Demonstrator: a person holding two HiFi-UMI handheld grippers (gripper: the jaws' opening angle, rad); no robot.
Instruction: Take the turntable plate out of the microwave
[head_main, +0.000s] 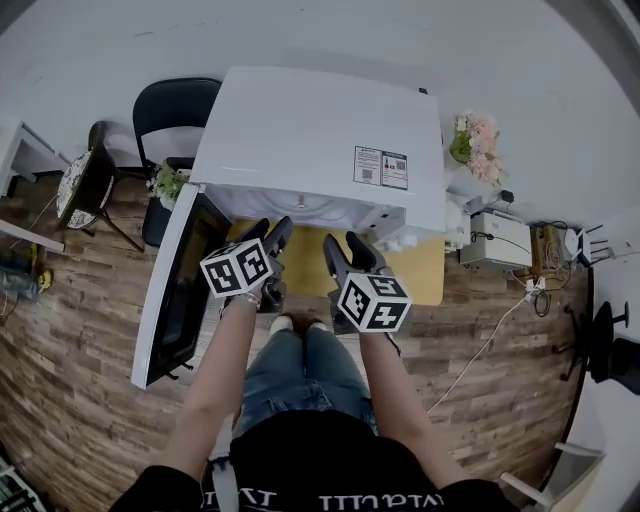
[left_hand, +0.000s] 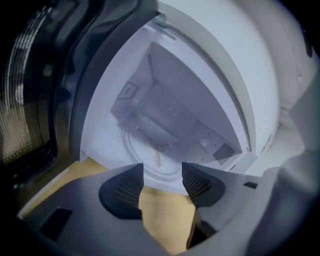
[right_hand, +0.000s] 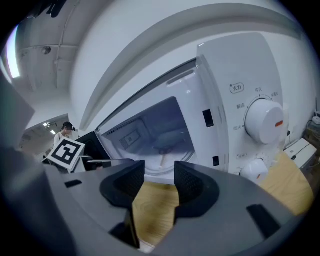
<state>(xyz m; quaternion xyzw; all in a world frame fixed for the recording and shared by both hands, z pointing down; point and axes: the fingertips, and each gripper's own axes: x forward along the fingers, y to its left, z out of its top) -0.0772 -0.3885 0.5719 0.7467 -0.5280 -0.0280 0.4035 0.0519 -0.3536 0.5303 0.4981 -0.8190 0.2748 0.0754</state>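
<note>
The white microwave (head_main: 320, 140) stands on a yellow table (head_main: 425, 275), and its door (head_main: 175, 290) hangs open to the left. Inside on the cavity floor lies the clear round turntable plate (left_hand: 145, 160), also visible in the right gripper view as the turntable plate (right_hand: 167, 159). My left gripper (head_main: 270, 232) hovers just in front of the opening's left half. Its jaws (left_hand: 163, 172) stand open with nothing between them. My right gripper (head_main: 345, 245) is beside it on the right, likewise open and empty (right_hand: 159, 170). Neither gripper touches the plate.
The microwave's control knob (right_hand: 262, 120) and a button below it sit right of the opening. A black chair (head_main: 170, 110) stands behind the door. At the right are flowers (head_main: 478, 140) and a white box (head_main: 497, 240) with cables on the wooden floor.
</note>
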